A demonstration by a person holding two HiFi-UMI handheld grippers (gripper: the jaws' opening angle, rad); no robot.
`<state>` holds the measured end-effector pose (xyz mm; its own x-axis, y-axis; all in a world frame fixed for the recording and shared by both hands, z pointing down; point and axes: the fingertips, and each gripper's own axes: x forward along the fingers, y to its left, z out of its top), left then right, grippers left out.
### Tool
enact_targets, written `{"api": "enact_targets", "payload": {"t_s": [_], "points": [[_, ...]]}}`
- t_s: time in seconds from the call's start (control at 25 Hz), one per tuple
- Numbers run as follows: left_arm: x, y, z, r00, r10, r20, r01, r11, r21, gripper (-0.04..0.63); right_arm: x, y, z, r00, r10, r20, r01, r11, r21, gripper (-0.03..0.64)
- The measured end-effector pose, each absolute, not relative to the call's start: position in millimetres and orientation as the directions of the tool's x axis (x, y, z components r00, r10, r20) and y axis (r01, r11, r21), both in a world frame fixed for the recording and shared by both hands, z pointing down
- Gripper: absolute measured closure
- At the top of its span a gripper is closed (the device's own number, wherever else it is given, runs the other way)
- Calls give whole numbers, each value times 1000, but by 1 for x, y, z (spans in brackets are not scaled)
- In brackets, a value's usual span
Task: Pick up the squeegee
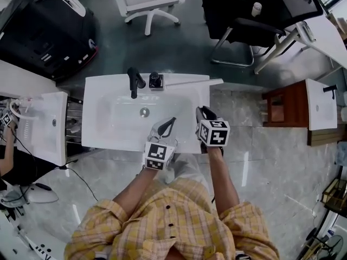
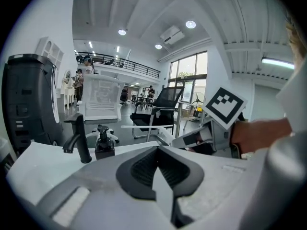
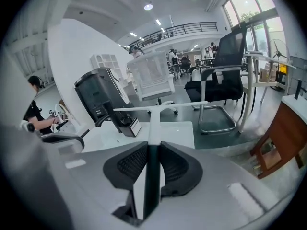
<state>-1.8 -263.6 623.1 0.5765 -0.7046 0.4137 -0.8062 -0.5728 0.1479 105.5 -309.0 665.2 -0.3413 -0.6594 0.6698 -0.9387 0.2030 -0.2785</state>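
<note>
The squeegee is white, with a long handle and a thin cross blade over the back right rim of the white sink. My right gripper is shut on the handle, and the blade points away from me. In the head view this gripper is at the sink's right edge. My left gripper hovers over the front of the basin, shut with nothing in it. From the left gripper view the squeegee and the right gripper's marker cube show to the right.
A black faucet and a black soap dispenser stand at the sink's back rim. A second white basin is at the left, a wooden cabinet at the right. Office chairs stand beyond the sink.
</note>
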Motion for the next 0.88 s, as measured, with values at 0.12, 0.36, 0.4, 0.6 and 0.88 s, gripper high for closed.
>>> {"api": "enact_targets", "payload": {"t_s": [0.12, 0.36, 0.4, 0.6, 0.88], "points": [[-4, -263, 611, 581, -712, 395, -803, -580, 136, 598, 105, -301, 649, -344, -699, 627, -935, 196, -295, 531], [-10, -259, 588, 587, -727, 356, -800, -587, 121, 598, 103, -281, 623, -338, -756, 560, -933, 193, -303, 531], [-11, -259, 585, 589, -728, 350, -799, -589, 118, 598, 103, -278, 619, -337, -764, 551, -933, 193, -303, 531], [-11, -253, 571, 599, -730, 329, -791, -602, 106, 598, 101, -266, 599, -328, -801, 501, -934, 193, -302, 531], [-8, -250, 549, 612, -738, 284, -786, -609, 109, 598, 100, -257, 572, -318, -843, 434, -933, 197, -302, 531]]}}
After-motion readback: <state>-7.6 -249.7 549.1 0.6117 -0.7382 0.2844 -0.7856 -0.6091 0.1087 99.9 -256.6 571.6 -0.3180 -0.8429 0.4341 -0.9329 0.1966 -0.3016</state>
